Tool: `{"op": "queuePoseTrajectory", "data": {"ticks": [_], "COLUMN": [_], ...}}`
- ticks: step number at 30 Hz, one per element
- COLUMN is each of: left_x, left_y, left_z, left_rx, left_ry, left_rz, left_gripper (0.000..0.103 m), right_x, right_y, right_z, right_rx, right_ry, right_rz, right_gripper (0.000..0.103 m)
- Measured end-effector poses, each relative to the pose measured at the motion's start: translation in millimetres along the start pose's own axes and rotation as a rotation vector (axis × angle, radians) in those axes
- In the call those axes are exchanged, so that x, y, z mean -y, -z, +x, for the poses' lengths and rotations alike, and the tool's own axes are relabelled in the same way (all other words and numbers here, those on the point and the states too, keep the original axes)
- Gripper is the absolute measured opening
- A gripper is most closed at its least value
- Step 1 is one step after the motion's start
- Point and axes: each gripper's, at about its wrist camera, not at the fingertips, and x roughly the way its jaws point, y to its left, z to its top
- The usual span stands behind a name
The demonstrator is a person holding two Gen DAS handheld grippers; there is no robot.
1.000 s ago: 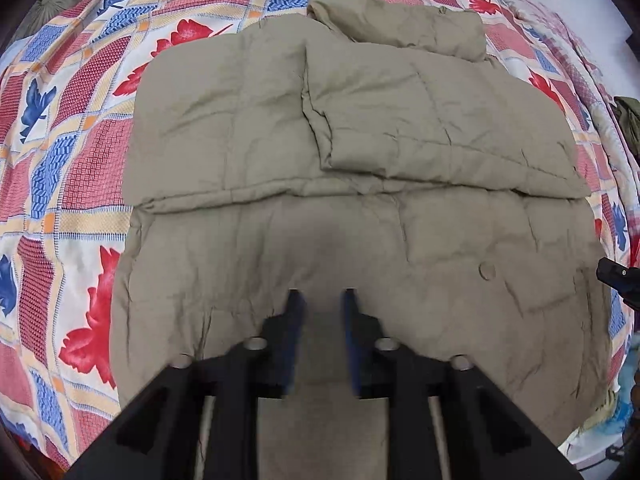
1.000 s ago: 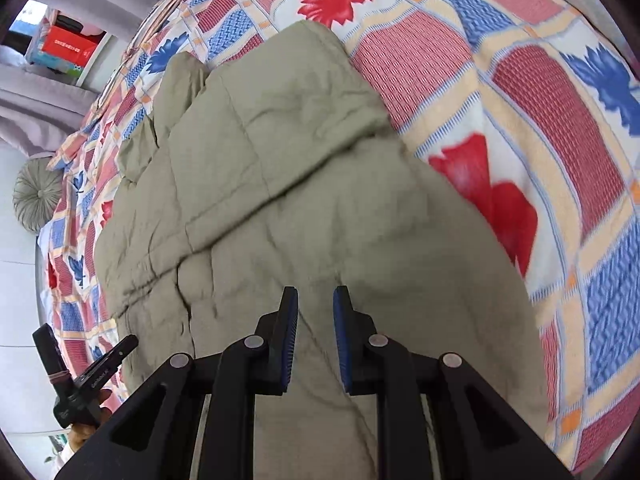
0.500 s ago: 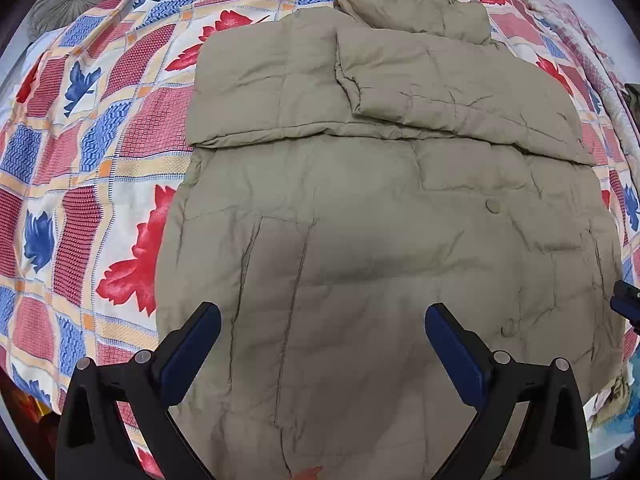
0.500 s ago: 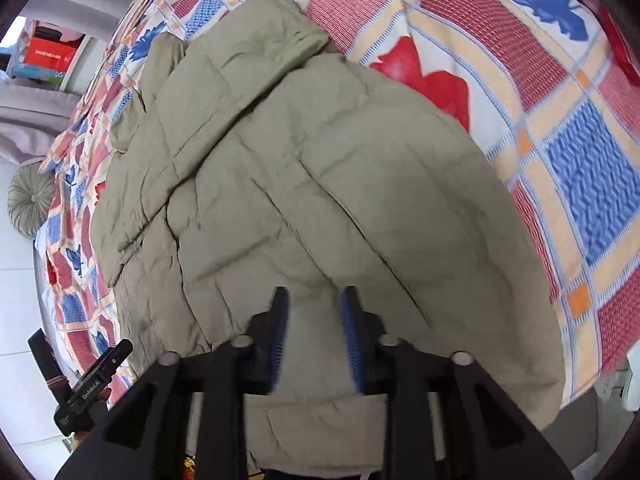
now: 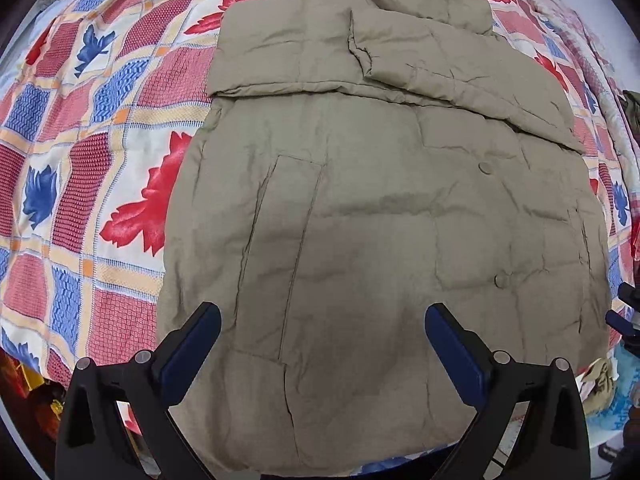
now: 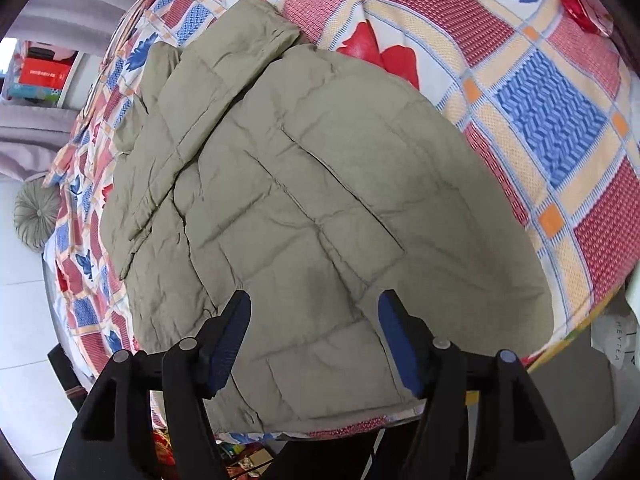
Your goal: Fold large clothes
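Note:
A large olive-tan quilted jacket [image 5: 360, 208] lies spread flat on the bed, its sleeves folded across the upper body at the far end. Its hem reaches the near bed edge. My left gripper [image 5: 322, 344] is open and empty, hovering above the hem. The jacket also fills the right wrist view [image 6: 312, 200]. My right gripper [image 6: 314, 336] is open and empty above the hem near the jacket's bottom corner. Part of the right gripper [image 5: 626, 312] shows at the right edge of the left wrist view.
A patchwork bedspread [image 5: 80, 140] with red and blue leaves covers the bed. A round grey cushion [image 6: 36, 216] lies at the far end. Shelves with boxes [image 6: 36, 72] stand beyond. Clutter [image 5: 600, 384] sits on the floor by the near bed edge.
Both grippers have opened and pulled back toward the near bed edge. The left opened first, the right in the last half second. The jacket lies released.

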Motion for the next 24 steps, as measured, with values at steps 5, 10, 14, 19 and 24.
{"op": "queuePoseTrajectory", "data": {"ticks": [5, 10, 14, 19, 24], "left_x": [-13, -46, -79, -99, -109], "left_y": [14, 27, 42, 69, 102], "left_z": [-4, -6, -5, 0, 9], "left_rx": [-0.039, -0.074, -0.085, -0.134, -0.251], "left_ry": [0.081, 0.13, 0.198, 0.31, 0.479], "left_rz": [-0.015, -0.102, -0.197, -0.263, -0.321], "left_gripper": [0.102, 0.102, 0.102, 0.102, 0.102], "right_x": [14, 40, 72, 109, 127], "right_y": [7, 11, 14, 29, 52], "right_z": [-7, -17, -28, -20, 0], "right_rx": [0.007, 0.025, 0.054, 0.03, 0.0], "right_ry": [-0.027, -0.045, -0.069, -0.106, -0.128], "right_rz": [0.06, 0.117, 0.205, 0.328, 0.41], "right_gripper": [0.082, 0.084, 0.085, 0.085, 0.085]}}
